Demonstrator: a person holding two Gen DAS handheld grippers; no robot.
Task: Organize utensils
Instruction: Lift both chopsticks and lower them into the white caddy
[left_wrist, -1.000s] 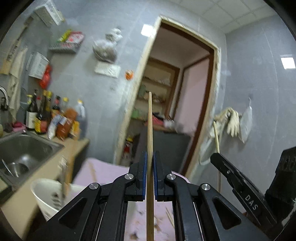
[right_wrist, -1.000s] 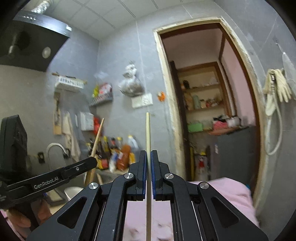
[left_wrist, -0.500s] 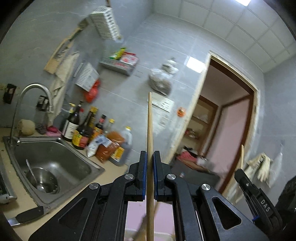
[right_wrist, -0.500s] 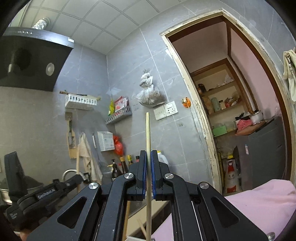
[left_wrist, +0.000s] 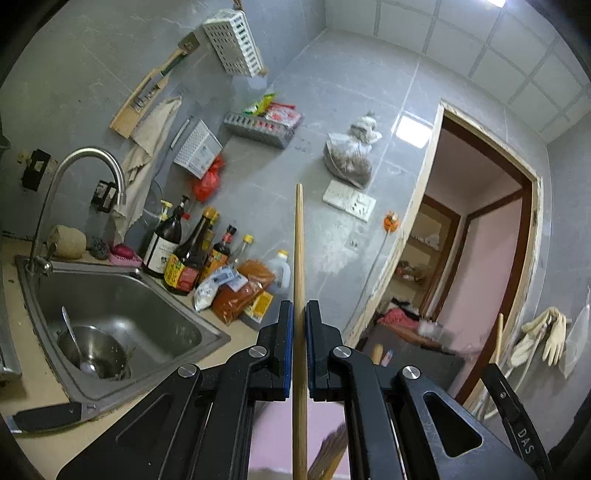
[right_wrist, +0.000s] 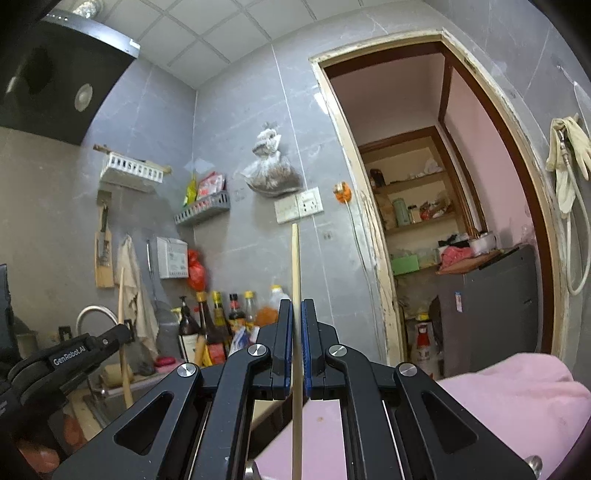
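The left gripper (left_wrist: 299, 314), a black two-finger claw with blue pads, is clamped on a long, darker tan wooden chopstick (left_wrist: 298, 258) that runs straight up between its fingers, its blunt tip standing well above the fingertips against the grey tiled wall. Below and to the left of this claw lies a stainless steel sink (left_wrist: 110, 295), in which a round steel bowl (left_wrist: 92, 350) holds a metal spoon (left_wrist: 72, 332); a curved chrome faucet (left_wrist: 85, 162) rises above the sink's far corner. Just left of the fingertips, a cluster of dark sauce bottles (left_wrist: 188, 251) and orange seasoning packets (left_wrist: 240, 291) stands on the beige counter against the wall. To the right of the claw a wood-framed doorway (left_wrist: 480, 240) opens, and at the lower right edge part of the other black claw appears with a chopstick showing above it. The right gripper (right_wrist: 296, 314), of the same black build with blue pads, is pinched on a thinner, pale wooden chopstick (right_wrist: 294, 266) that likewise points straight up from between its fingers. To its lower left the other claw shows, marked GenRobot.AI, with a wooden stick rising from it. Below and to the right of the right claw spreads a pink cloth (right_wrist: 517, 391). Pale rubber gloves (right_wrist: 565, 155) hang on the wall at the far upper right.
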